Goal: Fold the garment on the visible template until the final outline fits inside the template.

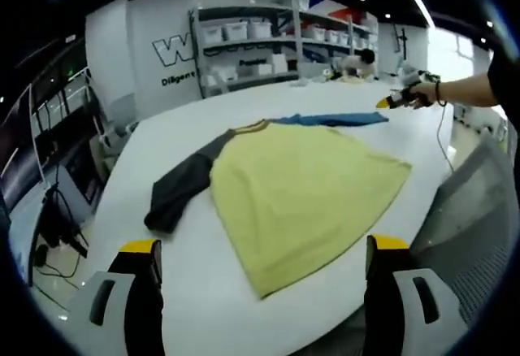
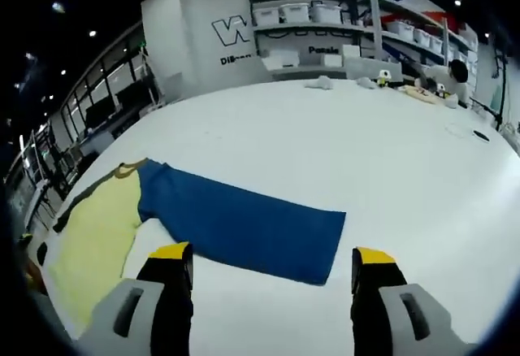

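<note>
The yellow T-shirt [image 1: 305, 189] with a dark grey sleeve [image 1: 180, 185] lies flat mid-frame on the white table [image 1: 244, 307], collar toward the top, hem lower right. The blue rectangular template [image 2: 244, 224] adjoins its collar. Left gripper [image 1: 264, 271] and right gripper [image 2: 272, 279] hover with jaws apart, holding nothing.

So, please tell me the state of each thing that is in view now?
Yellow T-shirt with dark grey sleeves: spread flat, unfolded, one sleeve bunched.
Blue rectangular cloth template: flat, partly under the shirt.
White table: carries both.
Left tool: open, holding nothing.
Right tool: open, holding nothing.
</note>
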A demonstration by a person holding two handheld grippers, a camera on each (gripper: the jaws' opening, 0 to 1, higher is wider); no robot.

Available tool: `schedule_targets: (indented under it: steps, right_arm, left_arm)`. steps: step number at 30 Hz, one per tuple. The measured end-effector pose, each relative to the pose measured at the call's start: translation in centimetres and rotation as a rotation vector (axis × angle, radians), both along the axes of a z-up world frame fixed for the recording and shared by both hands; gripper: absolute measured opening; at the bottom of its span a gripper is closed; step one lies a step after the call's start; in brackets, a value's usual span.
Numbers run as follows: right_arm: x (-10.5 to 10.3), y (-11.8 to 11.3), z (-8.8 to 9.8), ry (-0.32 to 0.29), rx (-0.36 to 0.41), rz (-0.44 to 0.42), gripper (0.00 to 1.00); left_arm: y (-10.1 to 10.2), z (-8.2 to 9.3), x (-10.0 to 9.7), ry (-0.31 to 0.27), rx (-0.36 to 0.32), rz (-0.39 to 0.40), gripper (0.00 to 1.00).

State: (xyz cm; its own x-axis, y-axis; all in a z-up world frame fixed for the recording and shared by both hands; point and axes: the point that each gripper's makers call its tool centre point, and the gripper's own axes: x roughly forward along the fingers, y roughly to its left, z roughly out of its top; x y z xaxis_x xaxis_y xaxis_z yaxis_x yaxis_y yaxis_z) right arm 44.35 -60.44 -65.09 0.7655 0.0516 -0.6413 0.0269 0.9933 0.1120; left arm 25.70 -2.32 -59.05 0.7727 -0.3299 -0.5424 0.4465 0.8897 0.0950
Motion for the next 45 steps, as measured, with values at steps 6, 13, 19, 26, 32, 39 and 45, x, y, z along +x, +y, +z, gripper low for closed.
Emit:
schedule_targets:
  steps: [6,13,19,26,32,39,45]
  right_arm:
    - [-0.2,-1.4,-1.7,0.042,-0.057,-0.061,0.56]
    - [-0.2,-1.6,-2.9,0.08,-0.102,-0.053,0.35]
    - [1.2,-2.5,-3.6,0.07,-0.128,-0.065,0.16]
    - [2.2,-4.3,-3.6,0.057,-0.168,-0.071,0.0]
    - [2.1,-4.4,-3.5,0.061,-0.161,-0.1,0.0]
    - [2.9,-5.2,-3.3,0.049,-0.152,-0.14,0.0]
    - [2.5,-5.2,-3.1,0.06,-0.163,-0.163,0.02]
  left_arm:
    - [0.0,0.3,0.3,-0.028,0.006,0.004,0.99]
    - [0.2,0.5,0.5,-0.041,0.003,0.014,0.97]
    - [-0.2,0.6,0.5,-0.048,-0.007,-0.003,0.94]
    - [-0.3,0.4,0.4,-0.039,0.006,-0.008,0.93]
    - [-0.2,0.2,0.4,-0.035,0.02,-0.011,0.93]
    - [-0.4,0.1,0.3,-0.025,0.028,-0.016,0.92]
    - [-0.4,0.0,0.3,-0.02,0.027,-0.014,0.92]
